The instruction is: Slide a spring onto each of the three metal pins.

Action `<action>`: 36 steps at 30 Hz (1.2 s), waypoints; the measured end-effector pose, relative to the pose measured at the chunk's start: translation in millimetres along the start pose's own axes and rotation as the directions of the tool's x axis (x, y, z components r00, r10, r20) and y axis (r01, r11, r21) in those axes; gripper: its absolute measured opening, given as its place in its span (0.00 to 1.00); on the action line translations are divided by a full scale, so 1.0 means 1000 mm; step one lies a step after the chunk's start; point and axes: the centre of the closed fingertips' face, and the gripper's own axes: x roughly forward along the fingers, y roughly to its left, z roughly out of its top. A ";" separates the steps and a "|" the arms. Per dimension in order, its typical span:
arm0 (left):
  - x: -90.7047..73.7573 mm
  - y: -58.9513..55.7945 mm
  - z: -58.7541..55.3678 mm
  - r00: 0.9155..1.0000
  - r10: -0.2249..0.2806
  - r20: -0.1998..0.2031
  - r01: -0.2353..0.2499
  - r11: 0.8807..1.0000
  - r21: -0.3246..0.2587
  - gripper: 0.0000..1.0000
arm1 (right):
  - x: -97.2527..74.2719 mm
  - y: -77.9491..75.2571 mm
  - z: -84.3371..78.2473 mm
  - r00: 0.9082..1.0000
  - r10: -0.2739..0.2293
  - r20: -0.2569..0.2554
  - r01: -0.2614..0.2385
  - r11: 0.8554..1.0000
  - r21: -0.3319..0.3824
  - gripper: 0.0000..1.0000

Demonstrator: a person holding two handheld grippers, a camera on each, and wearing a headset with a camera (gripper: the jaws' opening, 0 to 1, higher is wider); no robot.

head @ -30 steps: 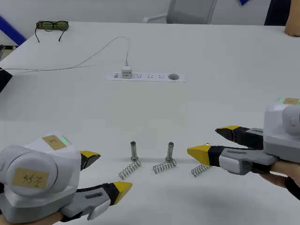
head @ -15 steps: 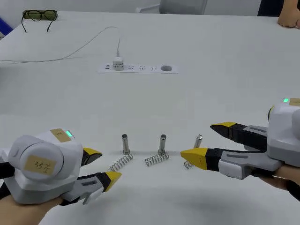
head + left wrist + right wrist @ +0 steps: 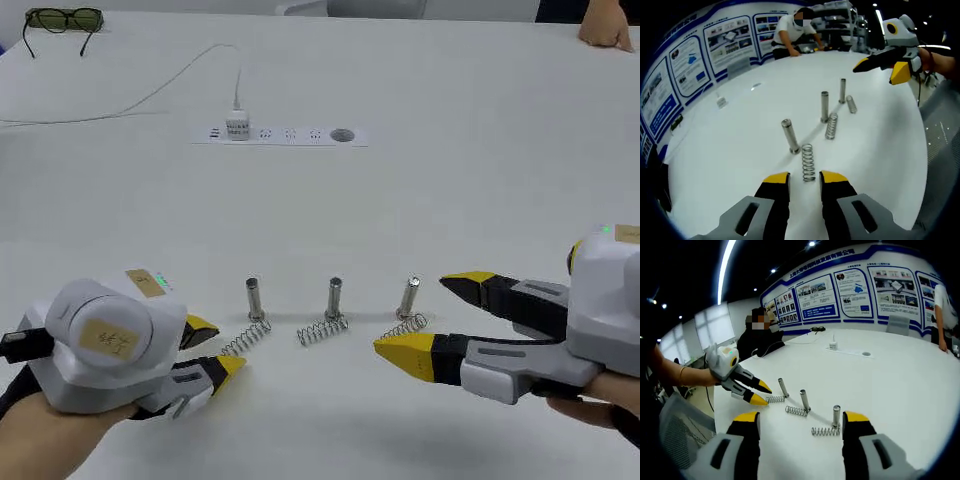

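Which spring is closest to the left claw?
The spring lying by the nearest pin, right in front of the left claw. The other two lie farther down the row.

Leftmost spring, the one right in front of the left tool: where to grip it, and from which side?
Grip the leftmost spring mid-length, one jaw on each side of the coils. It lies flat with its axis running away from the open left tool, so come in low from its near end. Its far end sits close to the left pin; stay clear there.
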 end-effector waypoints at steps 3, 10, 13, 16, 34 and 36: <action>0.002 -0.001 -0.001 1.000 -0.013 -0.009 0.013 1.000 0.006 0.21 | 0.000 0.000 -0.002 1.000 -0.002 -0.007 0.002 1.000 -0.005 0.68; 0.006 -0.002 -0.003 0.999 -0.049 -0.010 0.048 0.999 -0.024 0.14 | -0.001 0.002 -0.004 1.000 -0.004 -0.008 0.004 1.000 -0.003 0.67; 0.006 -0.002 -0.003 0.999 -0.051 -0.007 0.050 0.998 -0.039 0.12 | -0.002 0.002 -0.005 1.000 -0.010 -0.009 0.010 1.000 -0.003 0.67; 0.006 -0.005 -0.003 0.999 -0.050 -0.009 0.050 0.998 -0.027 0.11 | -0.001 0.003 -0.005 1.000 -0.016 -0.006 0.016 1.000 0.008 0.66; -0.014 -0.010 0.008 0.999 -0.018 0.036 0.018 1.000 -0.007 0.10 | -0.005 0.009 0.002 1.000 -0.007 0.016 0.006 0.999 0.032 0.65; -0.019 -0.012 0.013 0.998 -0.013 0.053 0.014 1.000 -0.010 0.10 | -0.005 0.010 0.003 1.000 -0.002 0.018 0.002 0.999 0.032 0.65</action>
